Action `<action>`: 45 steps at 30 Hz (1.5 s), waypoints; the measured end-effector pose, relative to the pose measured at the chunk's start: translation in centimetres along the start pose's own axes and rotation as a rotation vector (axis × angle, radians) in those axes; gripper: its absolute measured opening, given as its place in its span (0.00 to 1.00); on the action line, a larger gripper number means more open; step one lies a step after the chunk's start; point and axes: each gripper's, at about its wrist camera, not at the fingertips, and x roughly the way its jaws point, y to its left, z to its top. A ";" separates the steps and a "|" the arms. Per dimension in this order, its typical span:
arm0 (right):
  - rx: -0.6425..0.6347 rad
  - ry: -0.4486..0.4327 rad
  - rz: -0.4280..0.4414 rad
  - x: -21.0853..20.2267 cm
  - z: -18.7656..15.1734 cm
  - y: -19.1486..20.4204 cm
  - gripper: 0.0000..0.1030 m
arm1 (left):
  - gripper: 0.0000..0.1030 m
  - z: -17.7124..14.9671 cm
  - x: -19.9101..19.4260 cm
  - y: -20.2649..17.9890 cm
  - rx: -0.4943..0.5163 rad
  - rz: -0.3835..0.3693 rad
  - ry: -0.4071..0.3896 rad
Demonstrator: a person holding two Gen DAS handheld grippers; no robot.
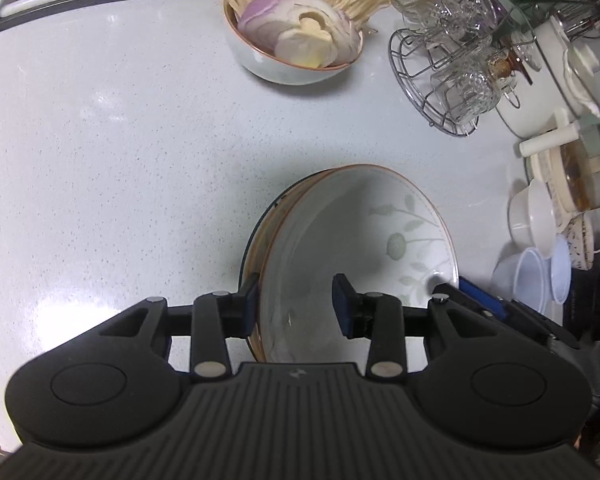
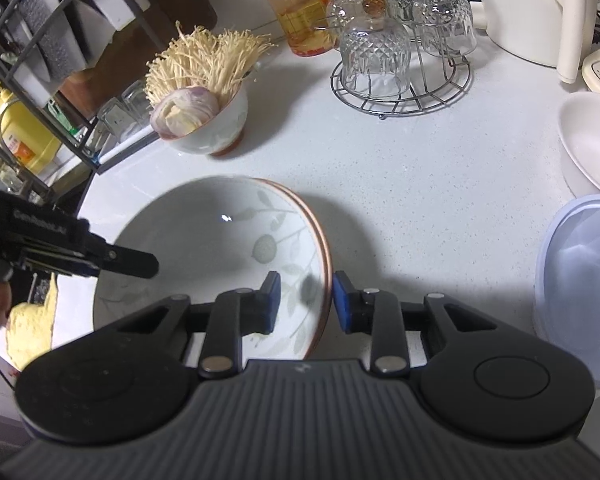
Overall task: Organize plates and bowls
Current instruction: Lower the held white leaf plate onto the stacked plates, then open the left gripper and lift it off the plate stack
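Plate [image 1: 352, 240] rim between both grippers' jaws: left gripper [image 1: 296, 304], right gripper [image 2: 306, 302].

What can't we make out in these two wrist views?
- Underside of the leaf-pattern bowl and the dish beneath it: both views, hidden by the bowl.
- Right gripper pad contact on the rim: right wrist view, unclear.
- Left gripper in right view: fingertips cut off by the bowl.
- Jar label: too blurred.

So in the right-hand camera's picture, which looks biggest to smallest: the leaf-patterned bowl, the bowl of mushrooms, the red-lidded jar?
1. Leaf-patterned bowl, by far, though it sits nearest the camera.
2. Bowl of mushrooms and red-lidded jar look about alike; too close to rank.
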 end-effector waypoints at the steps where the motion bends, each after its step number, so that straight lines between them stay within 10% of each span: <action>1: -0.007 0.000 -0.004 0.0 0.0 0.1 0.30 | 0.41 -0.1 -0.1 0.0 0.000 0.003 -0.003; 20: 0.060 0.006 -0.079 0.9 -1.2 0.8 0.28 | 0.48 -1.3 -1.7 3.1 -0.018 -0.143 0.101; 45: 0.078 -0.244 -0.203 -8.9 2.1 7.9 0.28 | 0.49 -1.9 -12.6 -0.6 0.215 -0.115 -0.242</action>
